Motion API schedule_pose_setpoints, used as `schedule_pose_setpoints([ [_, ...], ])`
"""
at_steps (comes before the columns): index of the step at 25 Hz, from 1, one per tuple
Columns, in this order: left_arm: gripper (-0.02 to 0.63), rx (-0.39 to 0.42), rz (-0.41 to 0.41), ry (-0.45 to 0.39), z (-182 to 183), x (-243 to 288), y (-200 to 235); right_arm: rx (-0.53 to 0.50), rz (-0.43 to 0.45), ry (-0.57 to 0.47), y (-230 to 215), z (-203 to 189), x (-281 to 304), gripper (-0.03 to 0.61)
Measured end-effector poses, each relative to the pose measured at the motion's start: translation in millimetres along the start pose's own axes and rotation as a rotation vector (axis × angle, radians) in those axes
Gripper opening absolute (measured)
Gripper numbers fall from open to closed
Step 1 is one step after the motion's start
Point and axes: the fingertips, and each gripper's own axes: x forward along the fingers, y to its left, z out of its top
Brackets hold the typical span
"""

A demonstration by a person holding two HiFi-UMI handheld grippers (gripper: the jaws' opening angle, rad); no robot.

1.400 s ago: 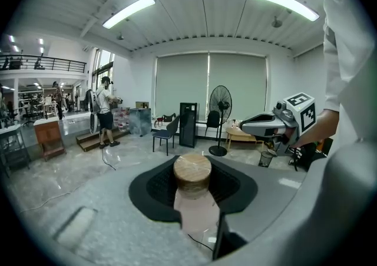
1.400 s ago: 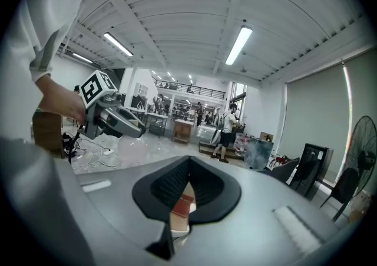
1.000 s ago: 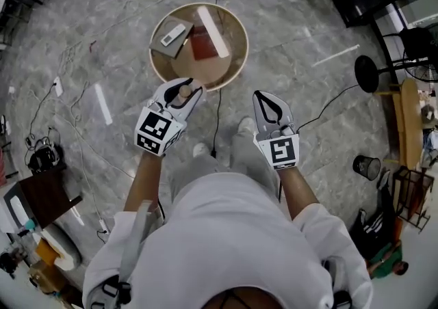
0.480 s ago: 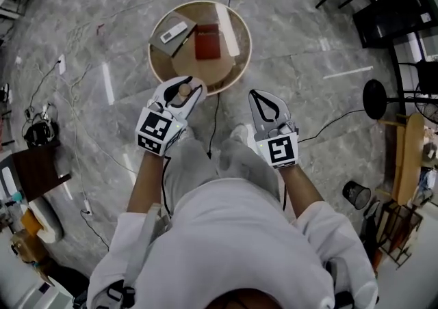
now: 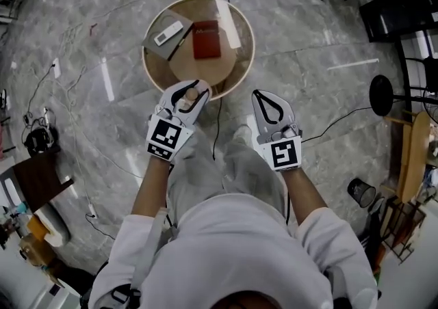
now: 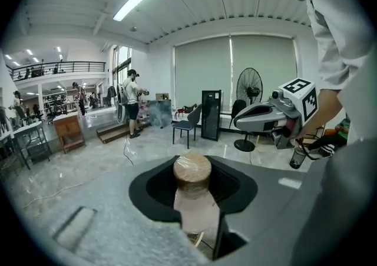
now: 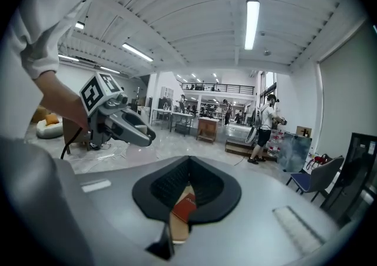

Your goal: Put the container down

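Container [image 6: 194, 212] sits between jaws of left gripper [image 5: 187, 93], seen over near rim of round table [image 5: 241, 68]. Jaws partly apart, clamped on pale body just below cork cap [image 6: 192, 172]. Stands upright, cap up, long axis vertical. Further right, right gripper [image 5: 265, 98] alongside, apart from table, jaws brought together, holding nothing.

Right tool [image 7: 164, 248] jaws together, red book [image 7: 184, 209] beyond
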Motion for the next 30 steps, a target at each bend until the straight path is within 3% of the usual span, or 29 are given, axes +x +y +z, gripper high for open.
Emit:
schedule_pose_setpoints([
  [9,0.121,0.044,-0.055,0.015,-58.6,60.9,49.6,0.028,-0.063,0.068,-9.0,-50.7,63.1,0.005],
  [17,0.121,0.055,-0.113,0.052,-119.8,124.3,81.2,0.104,-0.123,0.043,-25.1,-93.9,128.6,0.005],
  [30,0.121,0.066,-0.129,0.076,-216.6,216.4,117.2,0.141,-0.118,0.072,-34.6,-204.9,210.0,0.005],
])
